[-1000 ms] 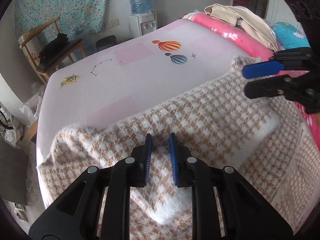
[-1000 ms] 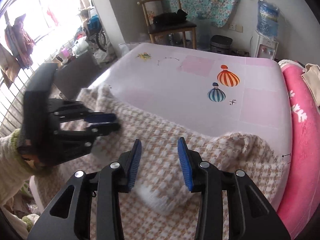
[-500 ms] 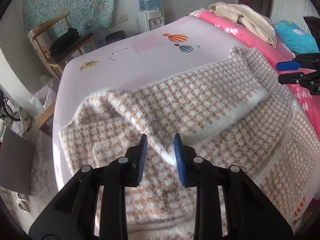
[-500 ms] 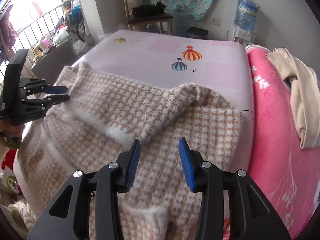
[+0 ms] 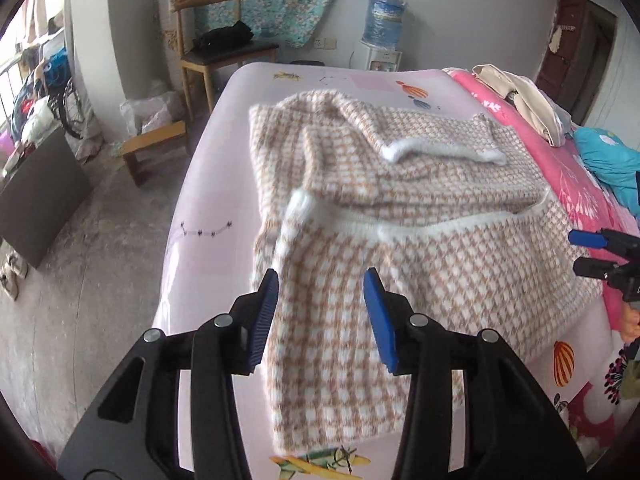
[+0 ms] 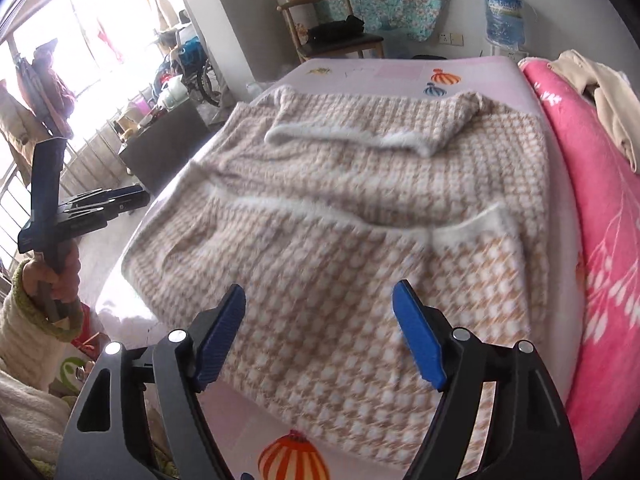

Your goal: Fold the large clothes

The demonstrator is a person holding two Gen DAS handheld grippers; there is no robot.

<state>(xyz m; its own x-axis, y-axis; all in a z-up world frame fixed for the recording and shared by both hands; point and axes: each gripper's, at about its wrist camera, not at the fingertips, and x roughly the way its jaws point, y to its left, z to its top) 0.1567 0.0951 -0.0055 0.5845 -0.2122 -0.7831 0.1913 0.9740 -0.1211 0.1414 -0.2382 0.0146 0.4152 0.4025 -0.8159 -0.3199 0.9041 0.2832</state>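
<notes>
A beige-and-white houndstooth knit sweater [image 5: 420,184] [image 6: 360,208] lies spread on the pale pink bed sheet [image 5: 208,208], folded over itself, with white ribbed edges across its middle. My left gripper [image 5: 321,276] hovers over the sweater's near left part, its jaws opening. The cloth shows between the blue pads [image 5: 264,320], but they do not press on it. My right gripper [image 6: 320,286] hangs over the near right part, jaws opening wide, nothing gripped. Each gripper also shows in the other's view: the right gripper [image 5: 596,254] at the right edge, the left gripper [image 6: 100,206] at the left, held by a hand [image 6: 48,280].
A pink flowered blanket [image 6: 600,168] runs along the bed's right side with beige clothes [image 5: 520,100] and a teal pillow [image 5: 612,160] on it. The bed's left edge drops to the floor [image 5: 80,240]. A wooden chair [image 5: 216,48], a stool [image 5: 156,144] and a water dispenser [image 5: 382,36] stand beyond.
Both grippers drew back from low over the sweater toward the bed's near edge and apart from each other. Their jaws widened. The sweater now lies folded with its white edges across the middle.
</notes>
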